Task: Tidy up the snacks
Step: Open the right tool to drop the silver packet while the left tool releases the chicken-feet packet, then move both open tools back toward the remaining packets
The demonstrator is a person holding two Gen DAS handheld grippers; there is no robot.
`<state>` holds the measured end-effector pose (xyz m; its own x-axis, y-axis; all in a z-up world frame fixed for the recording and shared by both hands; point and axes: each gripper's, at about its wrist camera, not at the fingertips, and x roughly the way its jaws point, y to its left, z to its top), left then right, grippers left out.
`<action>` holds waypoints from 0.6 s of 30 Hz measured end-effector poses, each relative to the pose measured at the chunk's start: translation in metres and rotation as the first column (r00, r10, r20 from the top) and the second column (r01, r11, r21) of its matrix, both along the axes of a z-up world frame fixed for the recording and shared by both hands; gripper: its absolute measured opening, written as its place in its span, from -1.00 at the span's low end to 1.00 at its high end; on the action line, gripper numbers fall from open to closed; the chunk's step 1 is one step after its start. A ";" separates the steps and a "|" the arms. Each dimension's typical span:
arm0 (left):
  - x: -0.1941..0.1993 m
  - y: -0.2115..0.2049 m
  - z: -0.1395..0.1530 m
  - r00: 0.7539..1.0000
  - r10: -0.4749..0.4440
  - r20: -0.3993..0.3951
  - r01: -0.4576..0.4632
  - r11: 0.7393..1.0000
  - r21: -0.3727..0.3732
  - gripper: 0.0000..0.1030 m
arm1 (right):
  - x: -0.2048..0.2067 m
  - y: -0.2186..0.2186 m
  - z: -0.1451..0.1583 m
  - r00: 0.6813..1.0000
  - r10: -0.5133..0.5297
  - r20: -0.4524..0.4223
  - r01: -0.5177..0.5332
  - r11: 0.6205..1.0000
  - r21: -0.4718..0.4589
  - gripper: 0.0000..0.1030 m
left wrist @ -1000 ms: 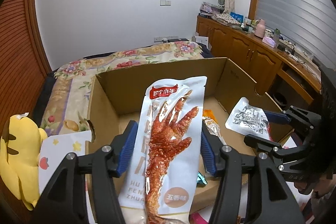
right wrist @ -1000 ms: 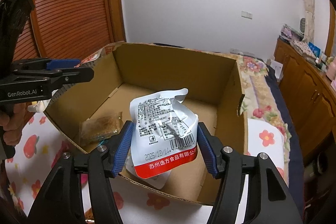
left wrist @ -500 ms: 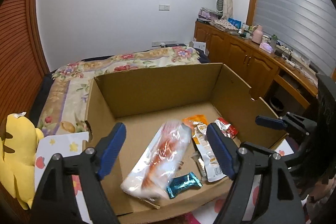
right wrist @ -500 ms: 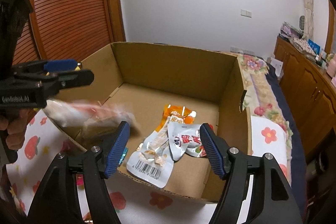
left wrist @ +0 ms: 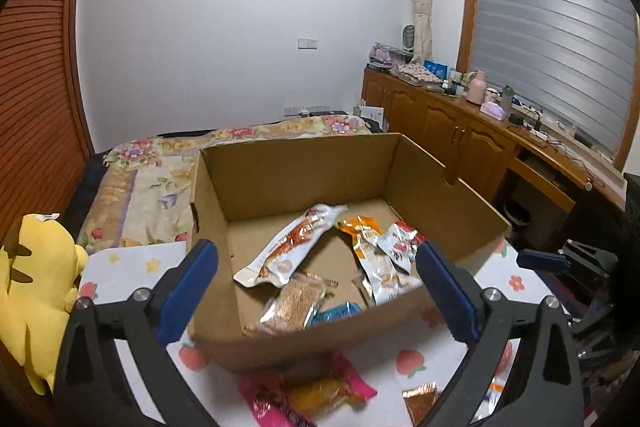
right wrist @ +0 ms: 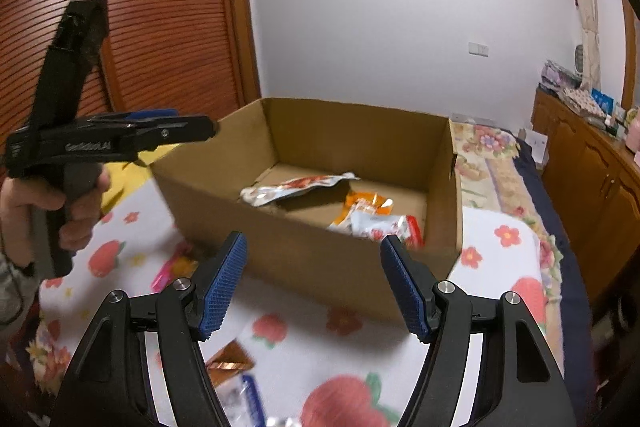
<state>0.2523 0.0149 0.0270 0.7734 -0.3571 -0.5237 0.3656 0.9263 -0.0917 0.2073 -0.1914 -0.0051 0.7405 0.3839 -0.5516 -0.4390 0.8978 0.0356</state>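
An open cardboard box sits on the fruit-print cloth. Inside lie a long white chicken-foot packet, an orange packet, a white-and-red pouch, a clear crumbly snack bag and a small blue wrapper. My left gripper hangs in front of the box, its jaws opening wide with nothing between the pads. My right gripper is open and empty before the box's near wall.
Loose snacks lie on the cloth in front of the box: a pink-and-yellow packet and a copper foil packet. A yellow plush toy lies at the left. A floral bedspread stretches behind the box; wooden cabinets line the right wall.
Both grippers let go of their packets, which dropped into the box: the chicken-foot packet from the left, the white-and-red pouch from the right. Both grippers then drew back from the box.
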 end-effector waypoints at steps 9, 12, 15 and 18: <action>-0.040 0.014 -0.025 1.000 0.001 0.021 -0.001 1.000 0.002 0.94 | -0.053 -0.008 -0.033 0.997 0.024 -0.067 -0.024 1.000 0.010 0.39; -0.049 0.015 -0.036 1.000 -0.003 0.021 0.002 1.000 0.028 0.94 | -0.064 -0.011 -0.045 0.996 0.018 -0.089 -0.018 1.000 0.002 0.39; -0.056 0.012 -0.050 1.000 -0.018 0.007 0.017 0.998 0.059 0.94 | -0.075 -0.014 -0.058 0.994 0.008 -0.112 -0.010 1.000 -0.010 0.39; -0.060 0.007 -0.064 0.999 -0.038 -0.021 0.039 0.995 0.093 0.94 | -0.082 -0.021 -0.068 0.990 0.007 -0.140 -0.008 1.000 -0.008 0.39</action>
